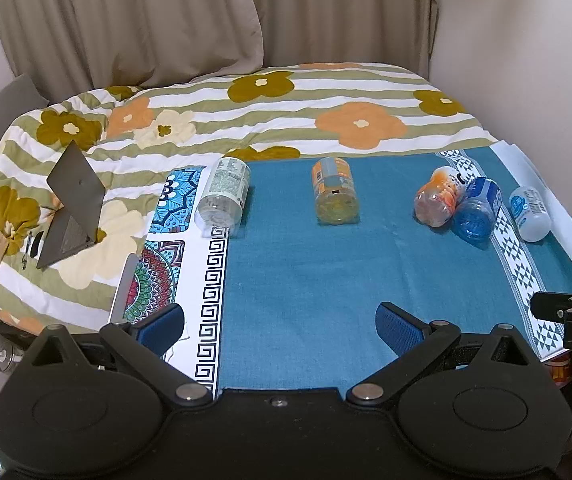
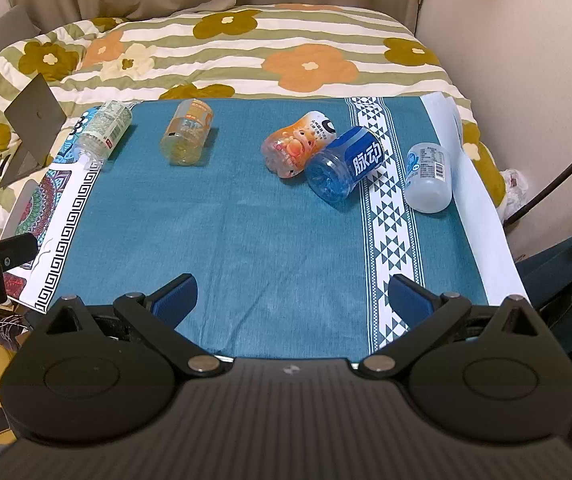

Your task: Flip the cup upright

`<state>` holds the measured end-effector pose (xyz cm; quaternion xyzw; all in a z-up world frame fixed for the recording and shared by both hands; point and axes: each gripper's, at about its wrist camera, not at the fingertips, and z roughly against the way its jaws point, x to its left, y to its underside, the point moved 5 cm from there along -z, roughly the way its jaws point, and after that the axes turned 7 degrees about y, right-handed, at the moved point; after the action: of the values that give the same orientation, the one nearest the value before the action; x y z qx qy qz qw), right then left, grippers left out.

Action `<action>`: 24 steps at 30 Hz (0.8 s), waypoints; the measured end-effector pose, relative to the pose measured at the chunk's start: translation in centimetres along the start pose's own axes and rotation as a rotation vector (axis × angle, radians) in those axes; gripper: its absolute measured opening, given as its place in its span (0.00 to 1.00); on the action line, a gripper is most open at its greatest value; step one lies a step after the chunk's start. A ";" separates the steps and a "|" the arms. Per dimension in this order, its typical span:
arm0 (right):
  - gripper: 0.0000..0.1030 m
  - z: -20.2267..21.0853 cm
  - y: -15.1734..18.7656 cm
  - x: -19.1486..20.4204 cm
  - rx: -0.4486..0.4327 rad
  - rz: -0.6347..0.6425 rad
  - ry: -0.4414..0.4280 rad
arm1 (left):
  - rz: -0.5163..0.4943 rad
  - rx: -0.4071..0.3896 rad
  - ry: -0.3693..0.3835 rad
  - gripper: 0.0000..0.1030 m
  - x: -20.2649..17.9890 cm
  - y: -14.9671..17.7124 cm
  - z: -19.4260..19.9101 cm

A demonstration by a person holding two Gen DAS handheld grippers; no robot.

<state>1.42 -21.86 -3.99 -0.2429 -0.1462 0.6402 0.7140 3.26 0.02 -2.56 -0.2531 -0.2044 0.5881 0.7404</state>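
1. State: five cut-bottle cups lie on their sides on the teal cloth (image 2: 245, 240), none upright. From the right wrist view, left to right: pale green-label cup (image 2: 103, 132), yellow cup (image 2: 187, 136), orange cartoon cup (image 2: 298, 144), blue cup (image 2: 346, 166), white-blue cup (image 2: 428, 178).
2. Left gripper (image 1: 279, 330) is spread wide, holding nothing, hovering at the near edge. Right gripper (image 2: 292, 298) likewise released and empty. Both are well apart from every cup.
3. Risk: the orange cartoon cup and the blue cup touch. Grasping either would likely shove or roll the other.
4. Risk: rounded bodies on their sides; a one-sided nudge from a finger could roll a cup away before the jaws meet.
5. Risk: thin plastic walls probably flex; a hard squeeze may deform a cup or let it squirt out mid-rotation.
6. Risk: the cloth shows creases and lies by soft bedding (image 2: 245, 48); an upright cup set down there may tip again.
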 end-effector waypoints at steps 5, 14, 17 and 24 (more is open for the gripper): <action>1.00 0.1 0.0 0.0 -0.001 -0.003 0.001 | -0.001 -0.004 -0.003 1.00 -0.1 0.0 0.2; 1.00 0.5 0.1 -0.1 -0.008 -0.006 0.000 | -0.002 -0.010 -0.004 1.00 0.1 0.1 0.6; 1.00 0.7 0.1 -0.1 -0.009 -0.008 0.003 | -0.006 -0.007 0.001 1.00 0.1 0.0 0.7; 1.00 0.3 -0.1 -0.9 -0.011 -0.049 0.015 | -0.042 0.007 0.056 1.00 0.0 -0.3 -0.3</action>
<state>1.17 -22.67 -3.57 -0.2479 -0.1500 0.6199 0.7293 3.69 -0.05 -2.62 -0.2625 -0.1868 0.5659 0.7589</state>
